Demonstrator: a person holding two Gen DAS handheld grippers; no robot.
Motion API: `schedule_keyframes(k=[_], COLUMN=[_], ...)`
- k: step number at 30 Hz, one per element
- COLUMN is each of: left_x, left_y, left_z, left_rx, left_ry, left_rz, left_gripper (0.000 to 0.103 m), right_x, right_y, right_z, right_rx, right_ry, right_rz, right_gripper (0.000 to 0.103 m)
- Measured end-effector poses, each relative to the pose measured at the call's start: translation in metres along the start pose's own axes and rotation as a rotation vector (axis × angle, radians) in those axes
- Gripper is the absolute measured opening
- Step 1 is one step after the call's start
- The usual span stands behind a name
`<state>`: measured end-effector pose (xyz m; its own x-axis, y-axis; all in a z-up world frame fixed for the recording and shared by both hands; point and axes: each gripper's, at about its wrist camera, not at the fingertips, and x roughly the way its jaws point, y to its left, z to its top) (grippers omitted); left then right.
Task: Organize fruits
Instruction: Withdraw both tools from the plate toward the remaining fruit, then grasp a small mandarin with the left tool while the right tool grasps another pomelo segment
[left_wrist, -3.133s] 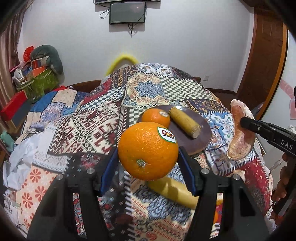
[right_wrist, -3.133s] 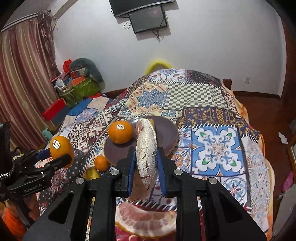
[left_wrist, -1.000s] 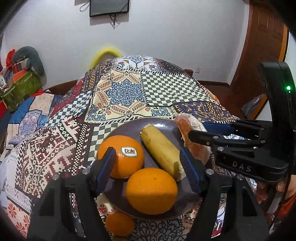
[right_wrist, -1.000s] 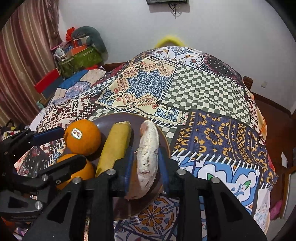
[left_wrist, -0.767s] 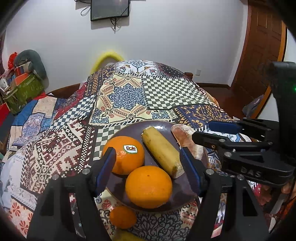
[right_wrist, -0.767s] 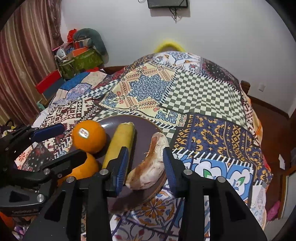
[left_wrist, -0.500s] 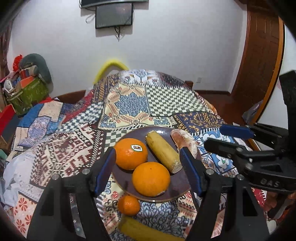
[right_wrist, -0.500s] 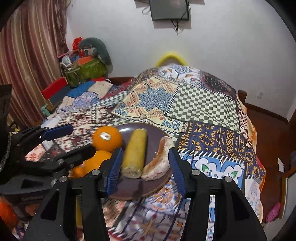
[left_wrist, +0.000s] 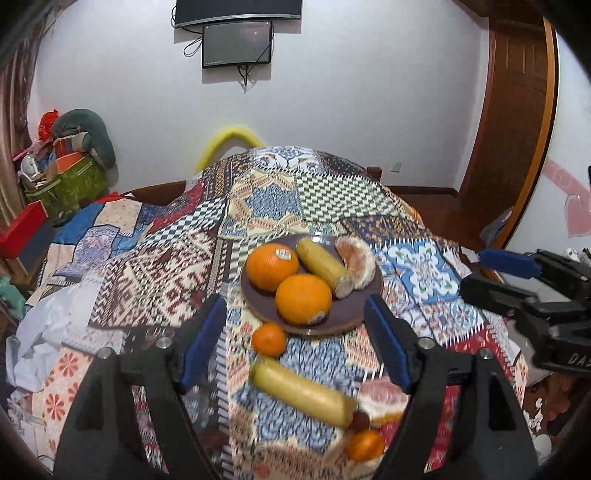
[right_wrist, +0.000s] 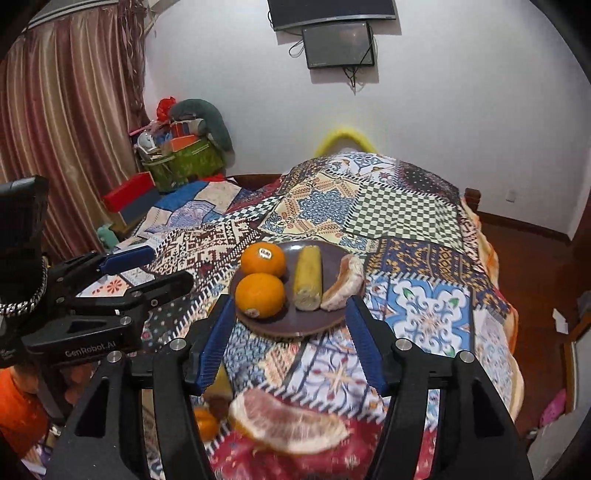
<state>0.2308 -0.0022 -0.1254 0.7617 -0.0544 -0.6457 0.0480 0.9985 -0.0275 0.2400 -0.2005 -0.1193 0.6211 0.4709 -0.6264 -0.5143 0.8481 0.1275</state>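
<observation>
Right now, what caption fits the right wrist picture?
Open right gripper hovers before a round brown plate of fruit.

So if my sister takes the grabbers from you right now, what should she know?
Left gripper and right gripper are both open and empty. On the plate: two oranges, a banana, a pomelo wedge. Left on the quilt, near us: a small mandarin, a second banana, a pomelo slice, another small mandarin. Those go on next.
</observation>
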Motion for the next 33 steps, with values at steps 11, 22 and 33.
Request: schedule_keyframes(k=[11, 22, 33], left_x=[-0.007, 0.009, 0.029], left_y=[-0.018, -0.042, -0.052], left_z=[-0.054, -0.099, -0.111], left_rx=[0.041, 0.082, 0.088], left_ry=[0.114, 0.22, 0.267], left_rz=[-0.054, -0.096, -0.118], left_gripper=[0.078, 0.072, 0.042], right_x=[-0.014, 0.008, 0.023], right_y=[0.001, -0.007, -0.026], right_z=[-0.046, -0.108, -0.126], right_rx=[0.029, 0.066, 0.08], right_ry=[0.057, 0.197, 0.261], right_rz=[-0.026, -0.064, -0.117], right_gripper=[0.062, 0.062, 0.062])
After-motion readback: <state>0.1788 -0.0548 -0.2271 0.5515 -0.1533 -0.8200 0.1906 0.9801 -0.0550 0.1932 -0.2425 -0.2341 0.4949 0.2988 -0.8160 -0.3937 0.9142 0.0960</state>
